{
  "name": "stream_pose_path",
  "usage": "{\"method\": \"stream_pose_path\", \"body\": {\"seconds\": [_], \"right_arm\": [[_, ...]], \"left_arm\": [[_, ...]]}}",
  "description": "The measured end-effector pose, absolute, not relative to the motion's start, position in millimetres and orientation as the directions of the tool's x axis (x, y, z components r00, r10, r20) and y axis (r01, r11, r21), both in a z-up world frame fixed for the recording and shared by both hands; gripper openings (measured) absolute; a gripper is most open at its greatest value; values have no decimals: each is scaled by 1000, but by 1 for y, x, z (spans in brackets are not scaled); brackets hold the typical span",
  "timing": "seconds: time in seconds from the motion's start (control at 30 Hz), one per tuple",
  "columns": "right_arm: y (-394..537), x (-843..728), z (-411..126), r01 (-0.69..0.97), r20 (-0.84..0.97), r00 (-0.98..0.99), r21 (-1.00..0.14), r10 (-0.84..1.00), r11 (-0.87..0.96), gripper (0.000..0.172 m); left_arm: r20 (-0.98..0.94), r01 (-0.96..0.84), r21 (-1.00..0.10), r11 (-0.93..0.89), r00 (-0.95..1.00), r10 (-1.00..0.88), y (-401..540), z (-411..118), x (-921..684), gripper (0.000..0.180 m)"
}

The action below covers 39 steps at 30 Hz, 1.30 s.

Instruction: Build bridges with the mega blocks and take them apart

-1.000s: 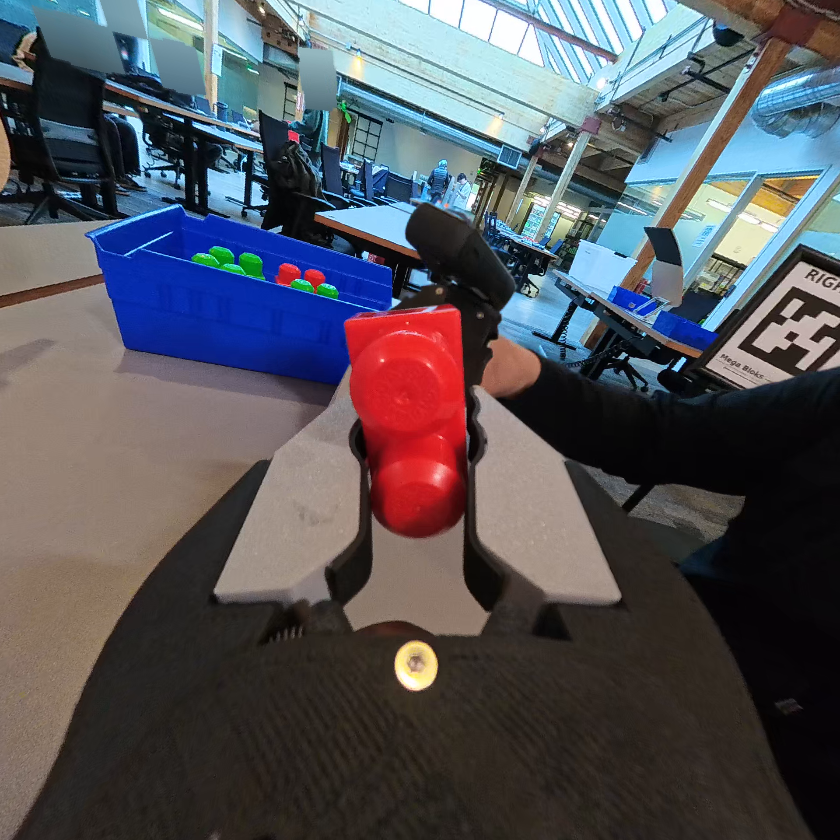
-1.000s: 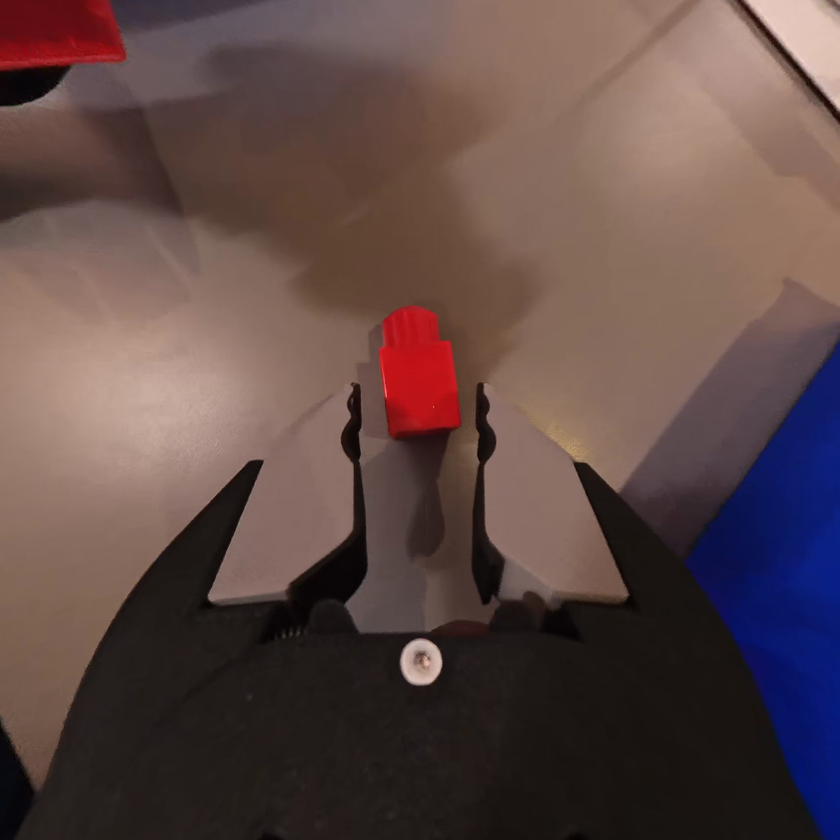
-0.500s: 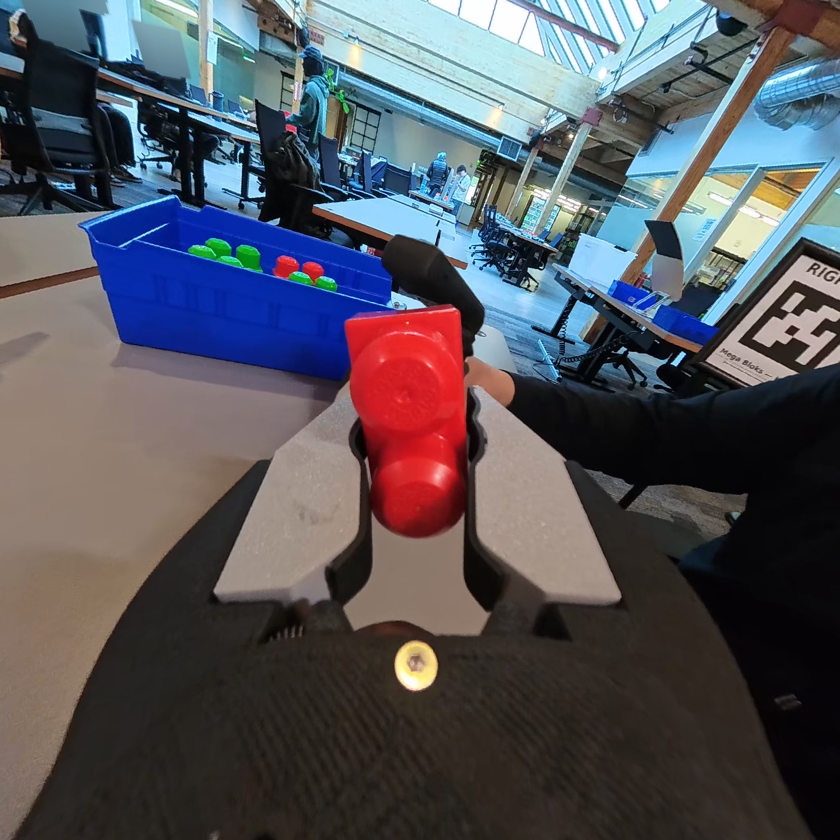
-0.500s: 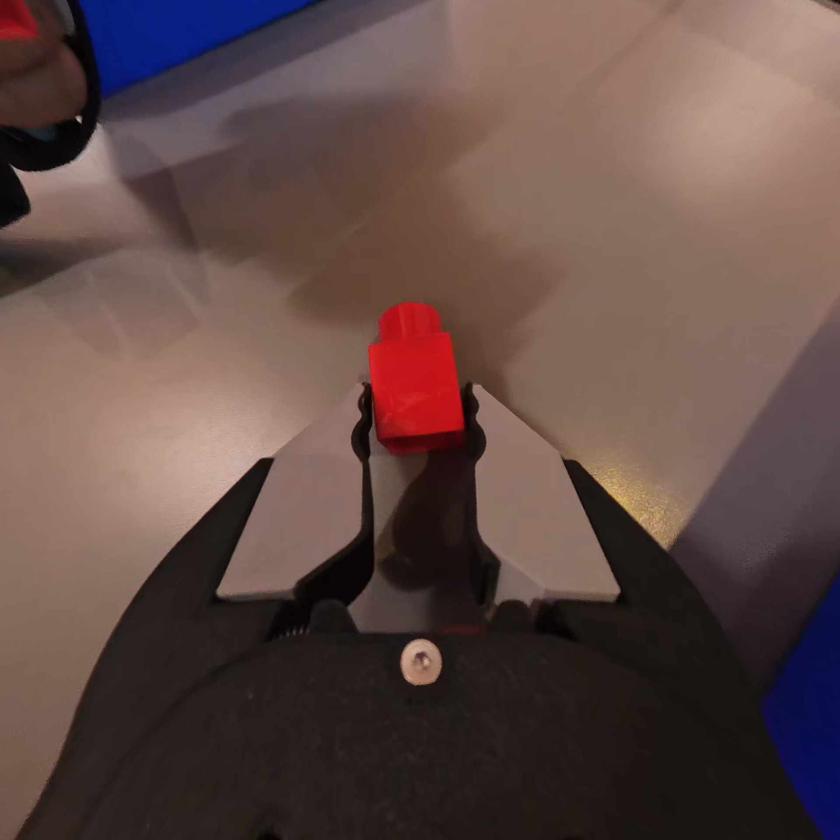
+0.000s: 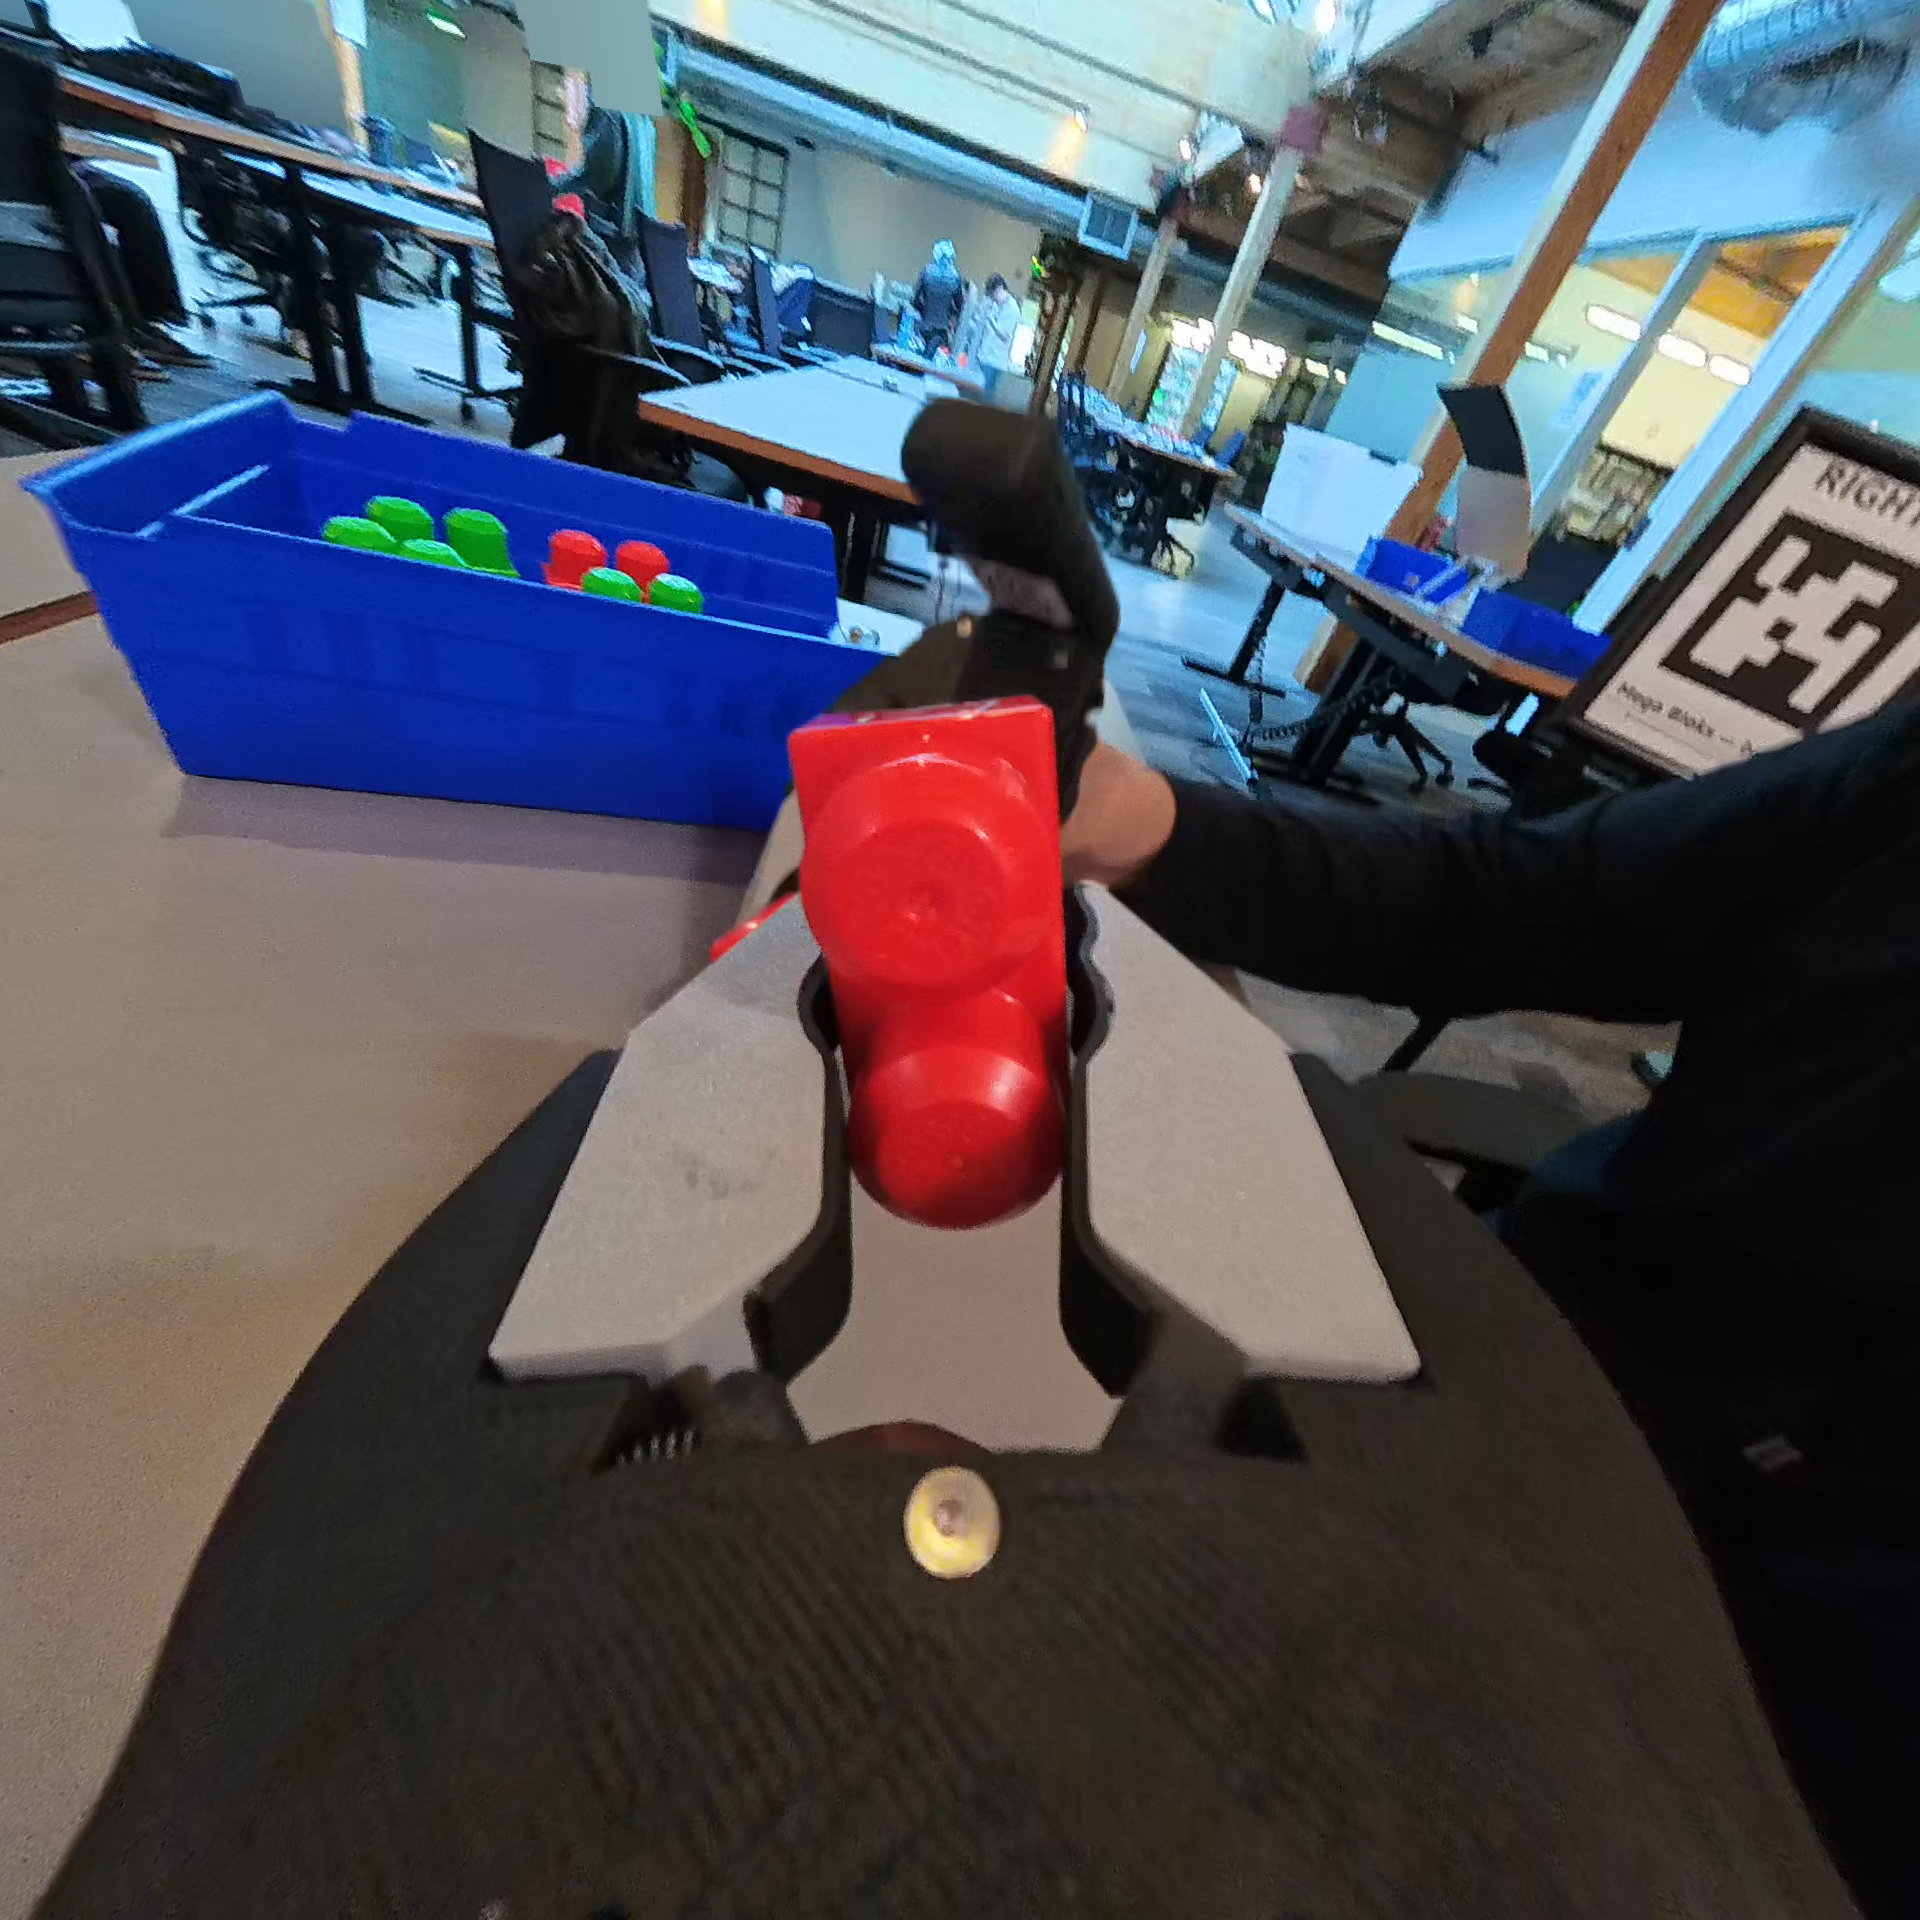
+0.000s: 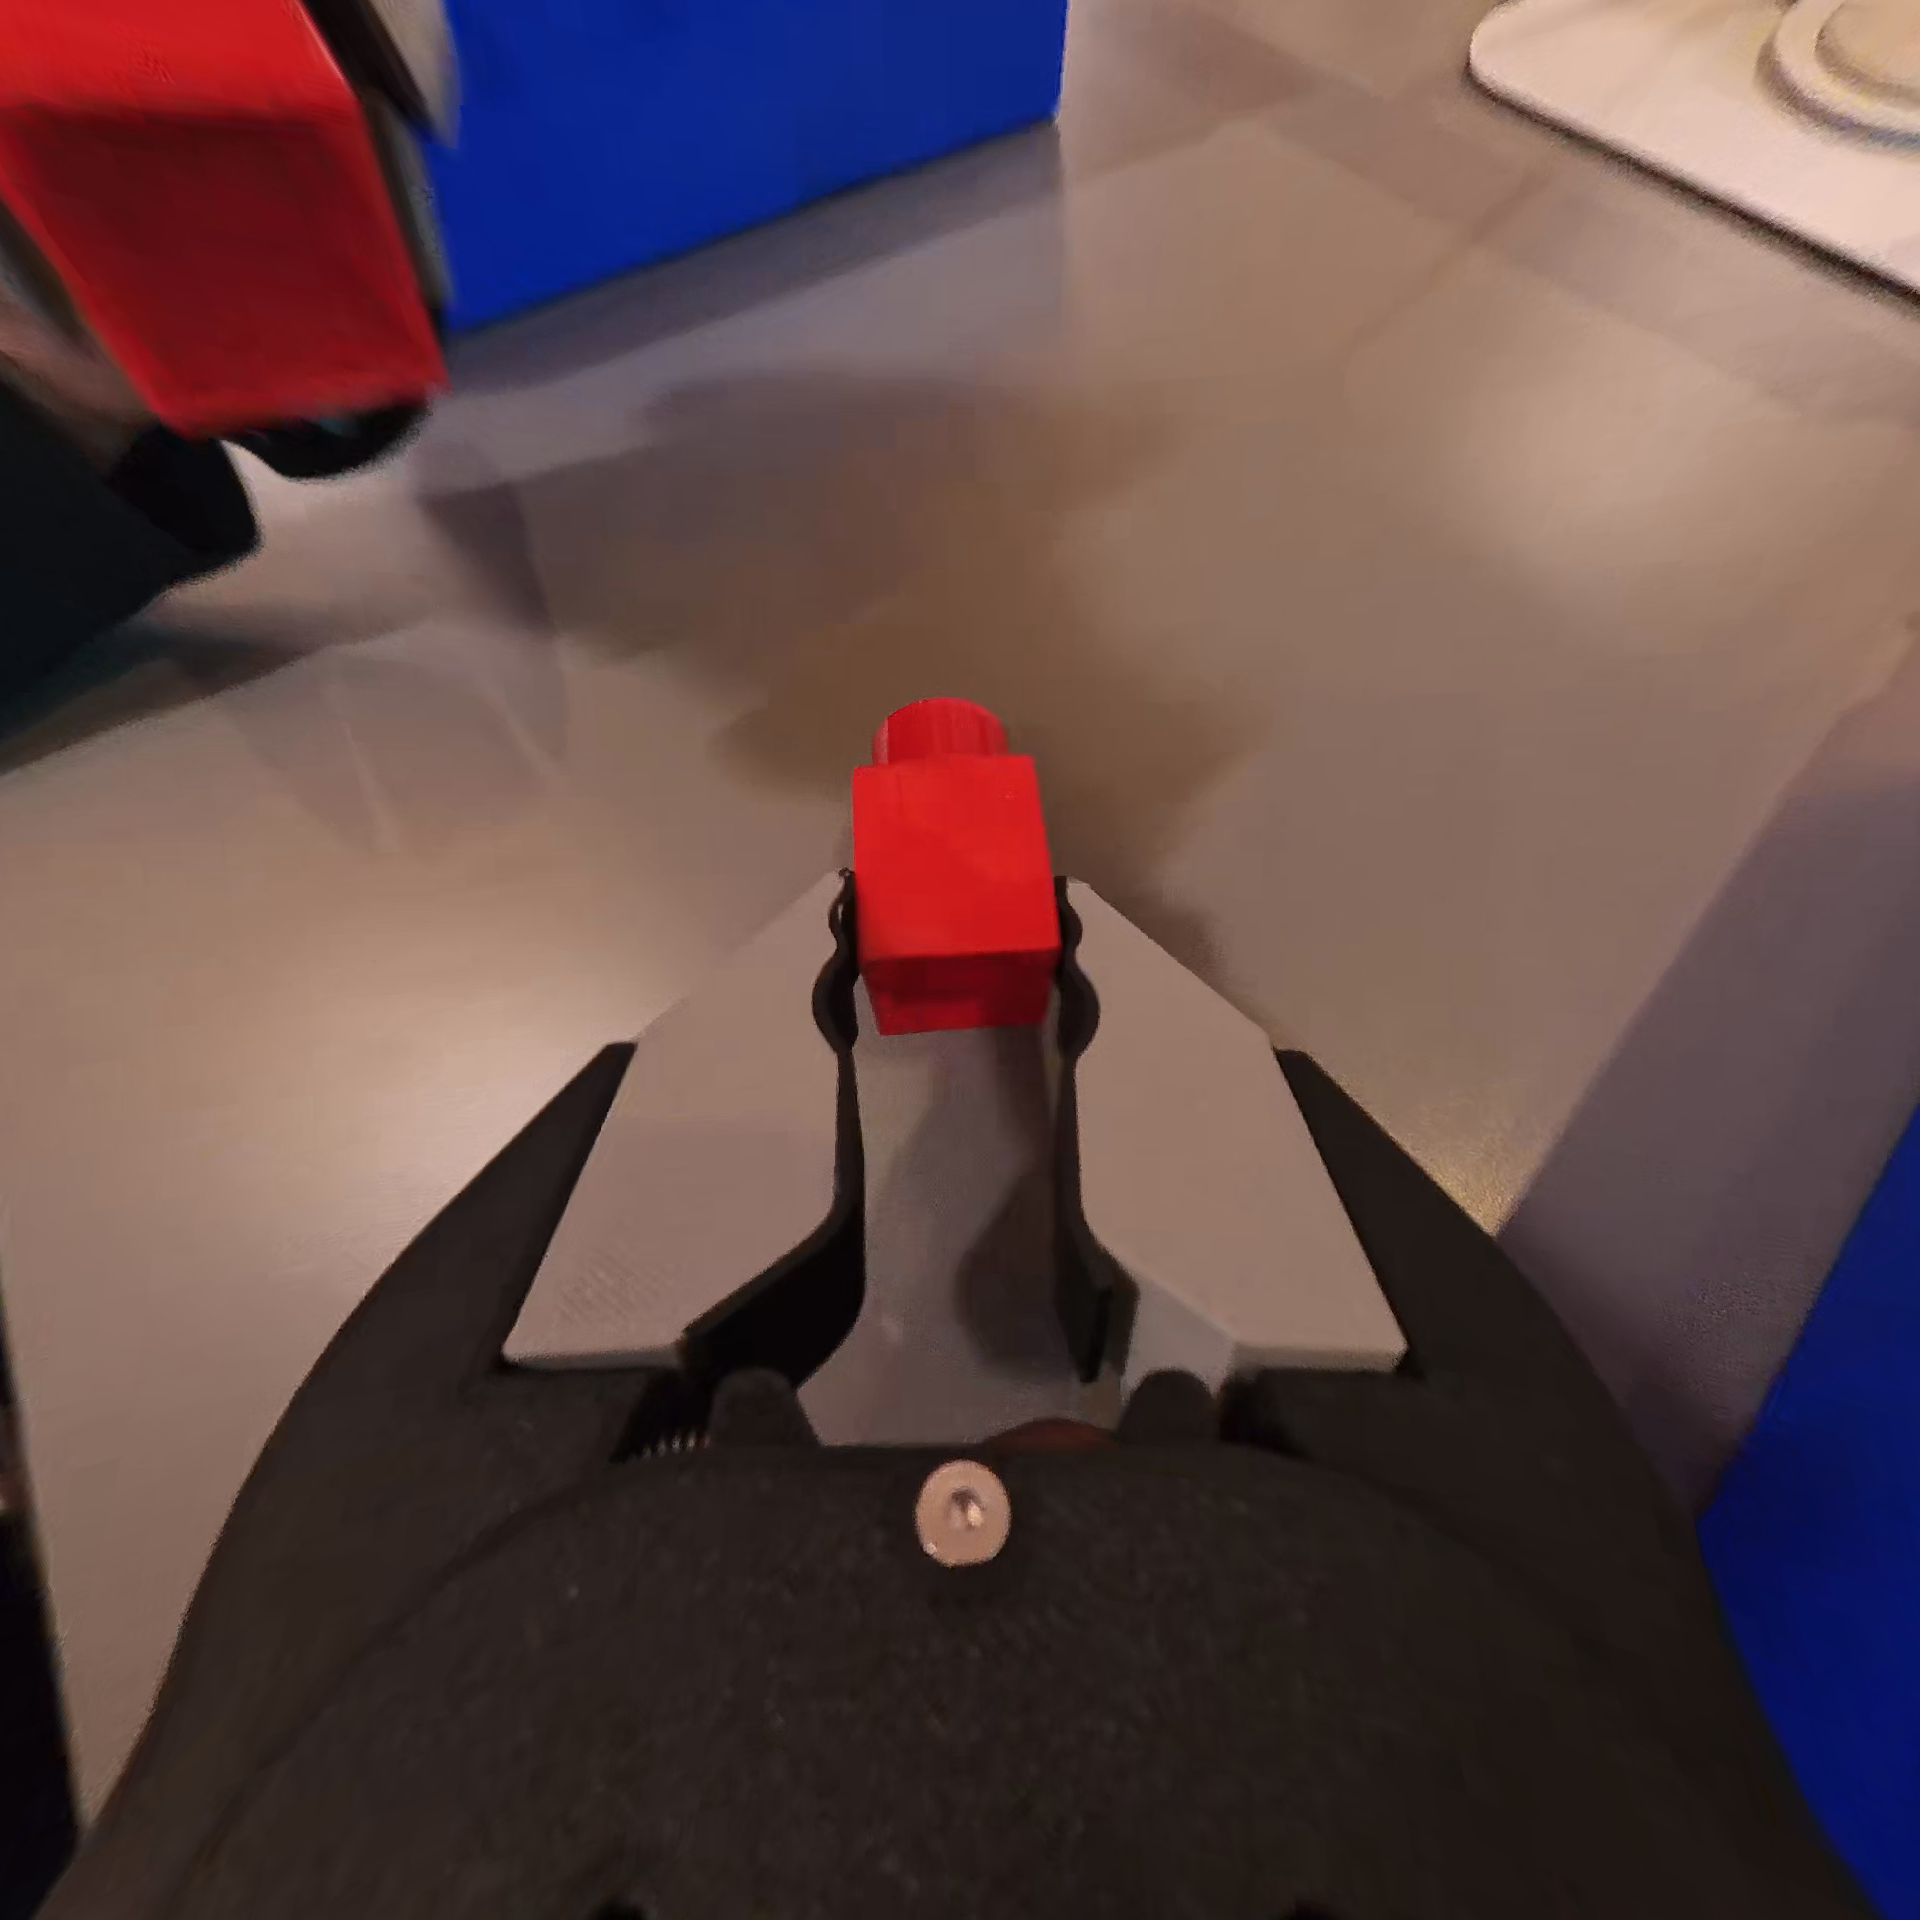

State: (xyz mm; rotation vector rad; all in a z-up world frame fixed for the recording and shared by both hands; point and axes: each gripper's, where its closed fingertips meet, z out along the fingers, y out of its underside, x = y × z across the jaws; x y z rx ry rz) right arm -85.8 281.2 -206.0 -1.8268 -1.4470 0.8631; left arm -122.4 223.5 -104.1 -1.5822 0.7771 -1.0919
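left hand-held gripper [image 5: 940,997] clamps red two-stud block [image 5: 935,935], right of blue bin [image 5: 416,665]. right hand-held gripper [image 6: 954,951] clamps small red block [image 6: 951,883] over surface [image 6: 1351,520].

You see a big room behind your table [image 5: 260,1039]. Long desks [image 5: 790,426] and black chairs [image 5: 582,301] stand there. A framed sign [image 5: 1787,613] with black squares leans at your right. A white pad [image 6: 1704,135] lies nearby.

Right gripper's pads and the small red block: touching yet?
Touching. The right wrist view shows both black pads flush against the sides of the small red block, with no gap on either side.
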Motion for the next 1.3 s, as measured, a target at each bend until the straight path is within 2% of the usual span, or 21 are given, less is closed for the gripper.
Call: {"method": "stream_pose_path", "body": {"seconds": [0.17, 0.4, 0.6, 0.73, 0.87, 1.0, 1.13, 1.2, 1.3], "right_arm": [[265, -70, -154, 456, -141, 77, -875, 987, -161, 32], [212, -73, -98, 394, -195, -158, -911, 968, -120, 32], [198, -91, -102, 471, -118, -172, -882, 978, -23, 33], [197, -97, -104, 468, -134, -186, -883, 973, -33, 33], [197, -99, -105, 430, -194, -191, -898, 962, -95, 32], [194, -99, -111, 401, -362, -227, -881, 904, -252, 32], [195, -98, -117, 390, -436, -247, -862, 865, -323, 32], [194, -96, -119, 389, -317, -251, -898, 915, -204, 32], [194, -97, -114, 369, -25, -213, -928, 977, 57, 32]], "left_arm": [[241, -80, -957, -280, 323, -915, 212, -122, -106, 40], [252, -40, -964, -264, 191, -949, 193, -110, -93, 41], [236, -101, -961, -257, 187, -954, 189, -120, -85, 40], [218, -146, -958, -247, 192, -957, 187, -126, -79, 40], [211, -145, -959, -244, 213, -954, 189, -125, -81, 40], [212, -178, -950, -255, 229, -950, 189, -129, -82, 40], [236, -203, -937, -284, 229, -944, 190, -137, -80, 40], [208, -228, -938, -263, 237, -949, 189, -140, -78, 40], [172, -246, -941, -231, 238, -956, 188, -140, -76, 40]]}}
